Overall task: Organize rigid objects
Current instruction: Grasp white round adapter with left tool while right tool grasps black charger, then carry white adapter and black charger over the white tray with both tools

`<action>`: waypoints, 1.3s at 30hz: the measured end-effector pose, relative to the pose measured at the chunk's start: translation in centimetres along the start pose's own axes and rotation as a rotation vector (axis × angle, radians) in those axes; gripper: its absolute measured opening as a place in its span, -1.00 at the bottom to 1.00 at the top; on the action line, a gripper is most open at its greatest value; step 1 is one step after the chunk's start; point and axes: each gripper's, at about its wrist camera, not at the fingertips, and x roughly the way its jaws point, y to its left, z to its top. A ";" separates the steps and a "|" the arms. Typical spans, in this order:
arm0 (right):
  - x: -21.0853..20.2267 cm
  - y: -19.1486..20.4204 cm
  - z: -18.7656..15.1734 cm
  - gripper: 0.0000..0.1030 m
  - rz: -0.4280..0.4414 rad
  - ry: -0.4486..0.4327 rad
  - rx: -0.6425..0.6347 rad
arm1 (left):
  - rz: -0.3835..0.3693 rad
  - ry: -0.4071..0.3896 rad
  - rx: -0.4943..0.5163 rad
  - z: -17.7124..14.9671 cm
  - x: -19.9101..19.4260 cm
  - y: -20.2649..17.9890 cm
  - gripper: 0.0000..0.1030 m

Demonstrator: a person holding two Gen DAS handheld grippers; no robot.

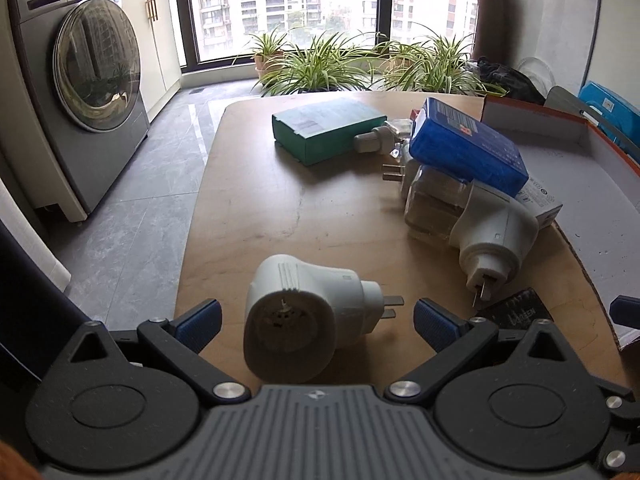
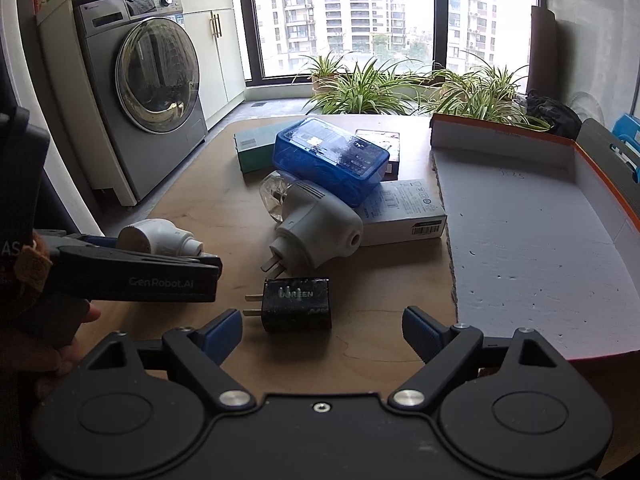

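White plastic plug-in adapter [image 1: 296,316] lay on the wooden table [image 1: 256,216] between the wide-open, empty left gripper [image 1: 316,318], apparently lined up for a grasp. Only the right wrist view showed the right gripper [image 2: 322,330], equally open, framing a black charger [image 2: 297,304] beside the empty orange-rimmed cardboard tray [image 2: 532,240].
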 end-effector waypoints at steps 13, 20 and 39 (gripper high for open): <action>3.9 0.9 0.2 0.93 0.040 0.029 -0.087 | -0.066 -0.042 0.004 -1.1 0.3 0.3 0.65; 3.8 1.1 0.2 0.44 0.058 0.007 -0.125 | -0.053 -0.052 -0.022 -1.1 -0.5 0.8 0.65; -4.1 -3.3 1.5 0.43 0.041 -0.132 -0.085 | -0.103 -0.140 -0.086 -0.6 -5.5 -1.9 0.65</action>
